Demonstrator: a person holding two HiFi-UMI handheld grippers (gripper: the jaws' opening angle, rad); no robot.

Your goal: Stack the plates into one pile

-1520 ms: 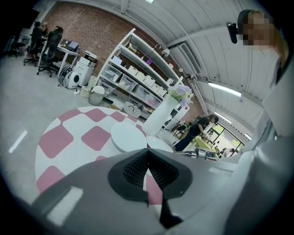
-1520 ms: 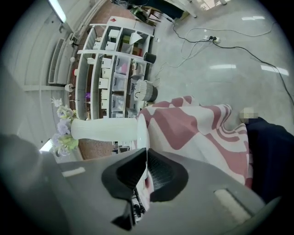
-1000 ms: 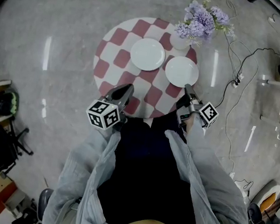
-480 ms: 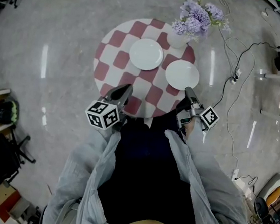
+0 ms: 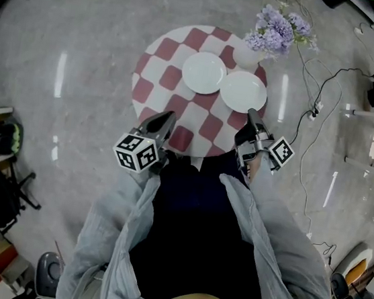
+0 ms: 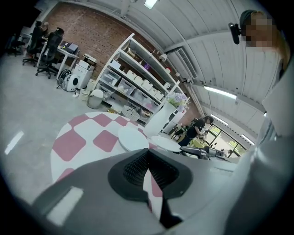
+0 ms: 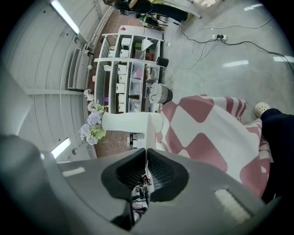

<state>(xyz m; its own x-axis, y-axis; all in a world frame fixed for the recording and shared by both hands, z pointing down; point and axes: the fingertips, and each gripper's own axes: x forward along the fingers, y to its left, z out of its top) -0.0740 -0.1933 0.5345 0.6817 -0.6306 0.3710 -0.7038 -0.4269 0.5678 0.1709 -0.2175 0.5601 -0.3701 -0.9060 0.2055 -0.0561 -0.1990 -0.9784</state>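
Note:
Two white plates are on the round red-and-white checkered table [image 5: 157, 74]. The left plate [image 5: 204, 72] [image 6: 131, 137] lies flat near the table's middle. My right gripper [image 5: 250, 114] [image 7: 146, 149] is shut on the near rim of the right plate [image 5: 243, 91] [image 7: 149, 131]. That plate shows edge-on between the pads and hangs a little above the cloth, its far rim close beside the left plate. My left gripper [image 5: 168, 118] [image 6: 148, 150] hovers over the table's near edge, shut and holding nothing.
A white vase [image 5: 244, 55] [image 7: 124, 122] with purple flowers [image 5: 279, 29] stands at the table's back right, just behind the plates. Cables [image 5: 315, 93] run across the floor at the right. Shelving [image 6: 138, 78] and chairs stand further off.
The right gripper has risen with the right plate in it, bringing that plate closer to the left plate. The left gripper has stayed where it was.

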